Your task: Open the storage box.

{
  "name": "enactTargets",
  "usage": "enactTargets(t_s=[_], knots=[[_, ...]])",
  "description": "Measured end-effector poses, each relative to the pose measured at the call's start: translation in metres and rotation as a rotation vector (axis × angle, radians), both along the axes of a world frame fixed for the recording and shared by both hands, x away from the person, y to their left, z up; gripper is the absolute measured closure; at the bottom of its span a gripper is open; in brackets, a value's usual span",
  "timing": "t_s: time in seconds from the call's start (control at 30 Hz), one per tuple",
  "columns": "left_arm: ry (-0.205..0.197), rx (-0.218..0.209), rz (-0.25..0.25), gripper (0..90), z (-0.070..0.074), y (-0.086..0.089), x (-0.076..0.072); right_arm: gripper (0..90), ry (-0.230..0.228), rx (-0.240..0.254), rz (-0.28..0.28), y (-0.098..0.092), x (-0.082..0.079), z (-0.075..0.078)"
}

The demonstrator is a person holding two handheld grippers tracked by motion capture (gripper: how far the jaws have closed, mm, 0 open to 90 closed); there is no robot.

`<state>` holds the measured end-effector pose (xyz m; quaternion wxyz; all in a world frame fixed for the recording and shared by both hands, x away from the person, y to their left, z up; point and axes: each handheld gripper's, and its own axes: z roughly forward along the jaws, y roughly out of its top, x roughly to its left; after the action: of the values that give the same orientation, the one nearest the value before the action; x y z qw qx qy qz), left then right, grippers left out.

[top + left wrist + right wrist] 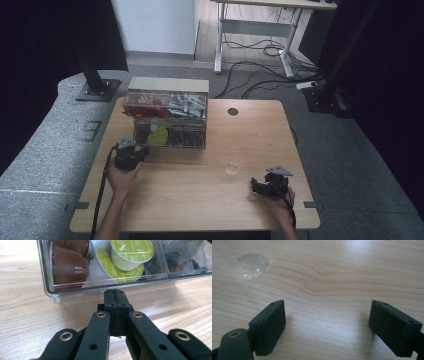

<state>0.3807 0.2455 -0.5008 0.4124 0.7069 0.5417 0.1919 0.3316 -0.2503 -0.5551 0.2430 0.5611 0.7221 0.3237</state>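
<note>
A clear box (167,120) of coffee pods (131,251) is seen at the back of the table (200,200). The left tool (116,293) is pressed together, just in front of the box. The right tool (327,322) is spread wide, near a clear glass (232,161) to the right of the box. The glass is judged light, slippery and easy to break, so its sides should be held softly. No writing can be read.

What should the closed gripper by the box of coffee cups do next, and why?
Probably open first. The left gripper is shut with nothing between its jaws, right in front of the clear box holding the green pods. It cannot pick anything up while shut, so opening seems the sensible small move.
</note>
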Motion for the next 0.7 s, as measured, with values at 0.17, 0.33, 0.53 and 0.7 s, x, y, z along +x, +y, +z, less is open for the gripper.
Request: enactTargets(t_s=[0.17, 0.33, 0.53, 0.7], knots=[[-0.009, -0.002, 0.014, 90.0, -0.0006, 0.0009, -0.0016, 14.2, 0.0, 0.0, 0.0, 0.0, 0.0, 0.0], [-0.013, -0.005, 0.015, 90.0, -0.0006, 0.0009, -0.002, 14.3, 0.0, 0.0, 0.0, 0.0, 0.0, 0.0], [-0.019, -0.014, 0.021, 90.0, 0.0004, 0.002, -0.0023, 14.3, 0.0, 0.0, 0.0, 0.0, 0.0, 0.0], [-0.022, -0.016, 0.02, 90.0, 0.0011, 0.0026, -0.0026, 14.3, 0.0, 0.0, 0.0, 0.0, 0.0, 0.0]])
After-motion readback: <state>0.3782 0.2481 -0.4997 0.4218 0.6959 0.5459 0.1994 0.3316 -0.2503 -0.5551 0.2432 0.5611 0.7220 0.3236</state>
